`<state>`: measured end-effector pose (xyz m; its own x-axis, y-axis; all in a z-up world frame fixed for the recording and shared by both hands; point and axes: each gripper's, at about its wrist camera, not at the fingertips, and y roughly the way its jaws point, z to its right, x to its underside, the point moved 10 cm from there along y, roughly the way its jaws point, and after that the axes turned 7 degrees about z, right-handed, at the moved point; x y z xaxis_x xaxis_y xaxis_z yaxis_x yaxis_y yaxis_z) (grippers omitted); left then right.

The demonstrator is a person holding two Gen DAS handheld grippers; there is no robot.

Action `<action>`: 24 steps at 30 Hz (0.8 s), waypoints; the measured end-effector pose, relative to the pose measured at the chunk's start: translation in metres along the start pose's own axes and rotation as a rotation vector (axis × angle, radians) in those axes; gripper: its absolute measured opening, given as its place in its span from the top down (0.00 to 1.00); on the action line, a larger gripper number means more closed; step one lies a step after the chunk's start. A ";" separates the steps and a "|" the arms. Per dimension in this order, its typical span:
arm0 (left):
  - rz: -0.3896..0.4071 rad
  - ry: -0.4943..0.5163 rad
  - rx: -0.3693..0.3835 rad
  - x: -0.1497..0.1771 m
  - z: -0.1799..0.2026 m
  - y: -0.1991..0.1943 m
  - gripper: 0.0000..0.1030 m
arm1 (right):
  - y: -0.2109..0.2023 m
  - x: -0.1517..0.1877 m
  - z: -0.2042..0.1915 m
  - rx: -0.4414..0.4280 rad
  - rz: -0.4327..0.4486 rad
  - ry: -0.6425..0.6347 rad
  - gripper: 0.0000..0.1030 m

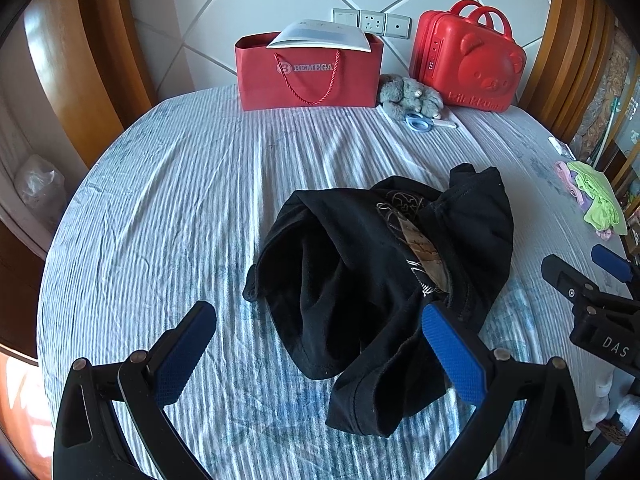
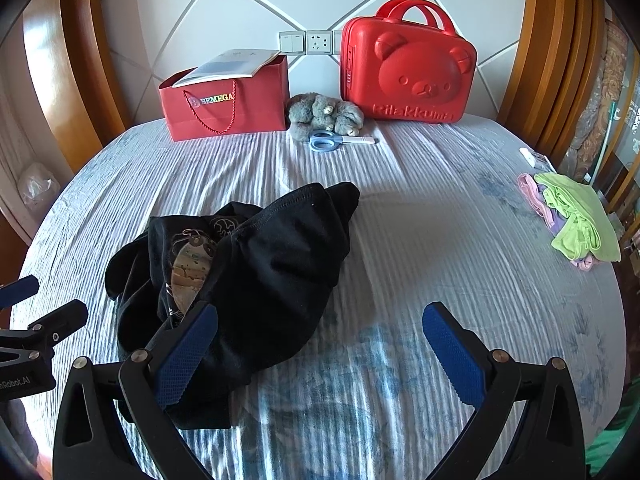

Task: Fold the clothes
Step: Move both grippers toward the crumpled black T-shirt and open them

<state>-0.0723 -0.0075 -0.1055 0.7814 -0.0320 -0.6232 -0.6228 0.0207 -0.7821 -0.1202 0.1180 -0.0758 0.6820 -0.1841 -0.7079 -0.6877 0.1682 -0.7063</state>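
Black cotton shirt (image 1: 372, 280), crumpled in a heap mid-bed (image 1: 180, 200), well in front of the red bag (image 1: 308, 72). Likely soft, light, limp; best pinched at a hem edge. Left tool (image 1: 320, 356) and right tool (image 2: 320, 356) both spread wide, holding nothing.

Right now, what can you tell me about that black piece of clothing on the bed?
The black garment lies crumpled in a heap on the striped bedsheet, unfolded. It looks like soft knit fabric with stitched hems, and a pale printed design shows between its folds. Only the sheet is seen touching it; whether either open claw touches it cannot be told.
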 end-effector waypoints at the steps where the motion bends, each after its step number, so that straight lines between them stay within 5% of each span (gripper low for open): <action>1: -0.003 0.002 -0.002 0.000 0.000 0.002 0.00 | 0.002 0.001 0.000 -0.003 -0.006 0.005 0.00; 24: -0.095 0.003 0.016 0.002 -0.014 0.062 0.00 | 0.042 -0.006 -0.002 -0.053 -0.079 0.012 0.01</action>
<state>-0.1102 -0.0198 -0.1552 0.8371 -0.0372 -0.5458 -0.5448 0.0333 -0.8379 -0.1542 0.1244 -0.1013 0.7321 -0.2063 -0.6492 -0.6441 0.1009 -0.7583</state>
